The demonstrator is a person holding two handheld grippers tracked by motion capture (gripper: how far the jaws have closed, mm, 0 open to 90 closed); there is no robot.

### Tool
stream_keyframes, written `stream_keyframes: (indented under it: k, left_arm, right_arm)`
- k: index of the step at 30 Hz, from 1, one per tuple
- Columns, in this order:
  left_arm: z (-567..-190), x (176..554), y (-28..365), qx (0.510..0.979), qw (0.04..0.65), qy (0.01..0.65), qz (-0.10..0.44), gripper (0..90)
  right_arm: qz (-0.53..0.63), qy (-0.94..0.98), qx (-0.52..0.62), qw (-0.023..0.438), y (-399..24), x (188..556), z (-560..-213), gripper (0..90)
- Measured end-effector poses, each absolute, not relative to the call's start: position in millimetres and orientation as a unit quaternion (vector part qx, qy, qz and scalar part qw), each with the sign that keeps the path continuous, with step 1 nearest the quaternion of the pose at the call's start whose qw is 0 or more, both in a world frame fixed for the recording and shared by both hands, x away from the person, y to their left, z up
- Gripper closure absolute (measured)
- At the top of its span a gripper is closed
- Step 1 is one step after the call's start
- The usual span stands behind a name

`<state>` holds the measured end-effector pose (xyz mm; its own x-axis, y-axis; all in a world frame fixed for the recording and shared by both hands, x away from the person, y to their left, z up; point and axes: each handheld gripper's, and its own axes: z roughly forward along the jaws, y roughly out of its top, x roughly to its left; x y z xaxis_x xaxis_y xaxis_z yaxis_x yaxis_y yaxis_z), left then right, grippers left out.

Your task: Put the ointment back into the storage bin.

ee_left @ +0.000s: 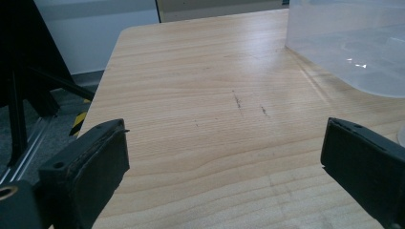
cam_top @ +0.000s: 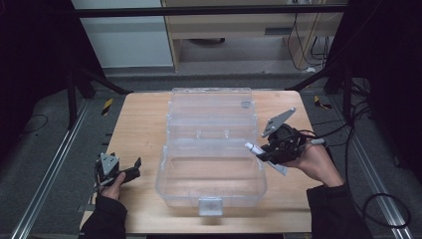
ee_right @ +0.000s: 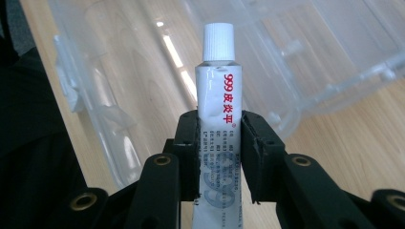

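Grained wood table [cam_top: 144, 124]; clear plastic case [cam_top: 211, 169]; right gripper [ee_right: 219, 143] clamps glossy tube [ee_right: 218, 95].

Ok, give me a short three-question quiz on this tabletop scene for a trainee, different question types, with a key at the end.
1. True or false: the right gripper is clamped on a white tube with red print.
2. What stands open in the middle of the wooden table?
A. a cardboard carton
B. a clear plastic box
C. a metal toolbox
3. Fill in: the left gripper has its jaws ____, with nothing between them.

Key:
1. True; the pads press both sides of the tube, its white cap pointing away from the gripper.
2. B; lid swung back.
3. Open; bare table shows between them in the left gripper view.
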<state>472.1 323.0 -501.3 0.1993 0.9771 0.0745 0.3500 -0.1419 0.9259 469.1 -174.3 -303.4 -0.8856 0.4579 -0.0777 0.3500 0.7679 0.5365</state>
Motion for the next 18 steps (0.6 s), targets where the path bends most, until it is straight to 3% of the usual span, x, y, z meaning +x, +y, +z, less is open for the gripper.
stream_keyframes:
  k: [18]
  left_arm:
    - [-501.3,472.0,323.3,0.655,0.415,0.507,0.377,1.8]
  right_arm:
    - [0.228,0.966,0.102,0.064,-121.3,480.8,-305.9,69.8]
